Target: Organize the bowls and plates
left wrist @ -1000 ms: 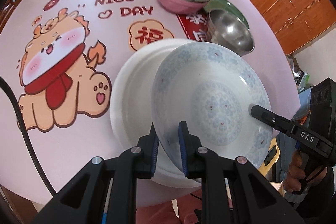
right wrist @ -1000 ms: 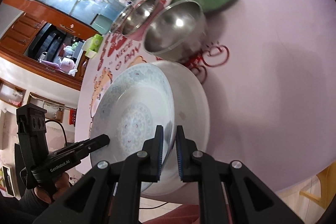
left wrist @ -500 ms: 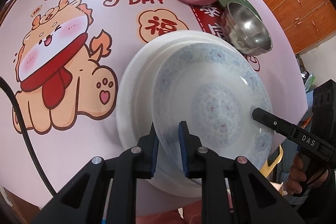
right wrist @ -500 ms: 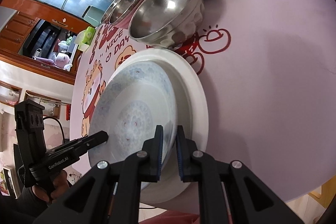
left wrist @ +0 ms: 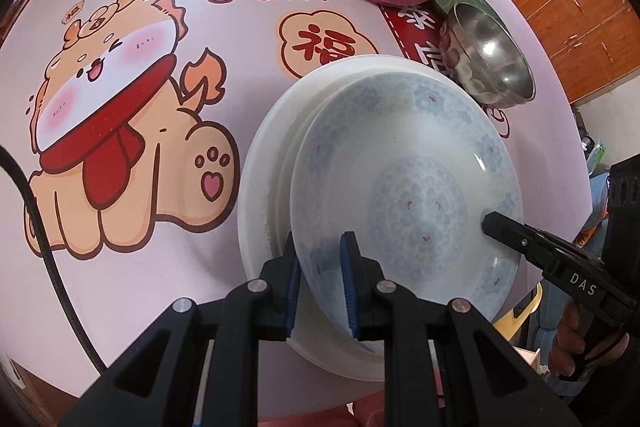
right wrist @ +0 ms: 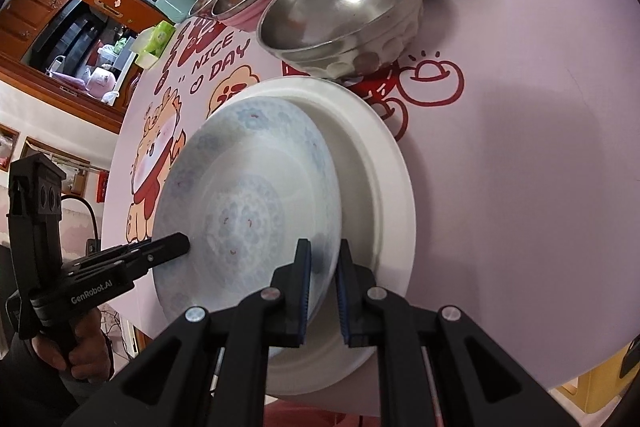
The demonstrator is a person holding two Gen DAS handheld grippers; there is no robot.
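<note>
The blue-patterned plate (left wrist: 408, 187) looks like glazed ceramic, smooth and softly glossy; the plain white plate (left wrist: 268, 163) beneath shows the same sheen. The dimpled steel bowl (right wrist: 344, 7) is polished, mirror-bright metal. The pink tabletop (left wrist: 152, 287) cover is smooth, printed, nearly matt. The fingers (left wrist: 294, 275) are matt black plastic with ribbed blue pads.

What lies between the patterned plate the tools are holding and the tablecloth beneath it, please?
The plain white plate lies there: the blue-patterned plate is over it, offset toward one side, in both wrist views. Whether it has fully settled is unclear.
</note>
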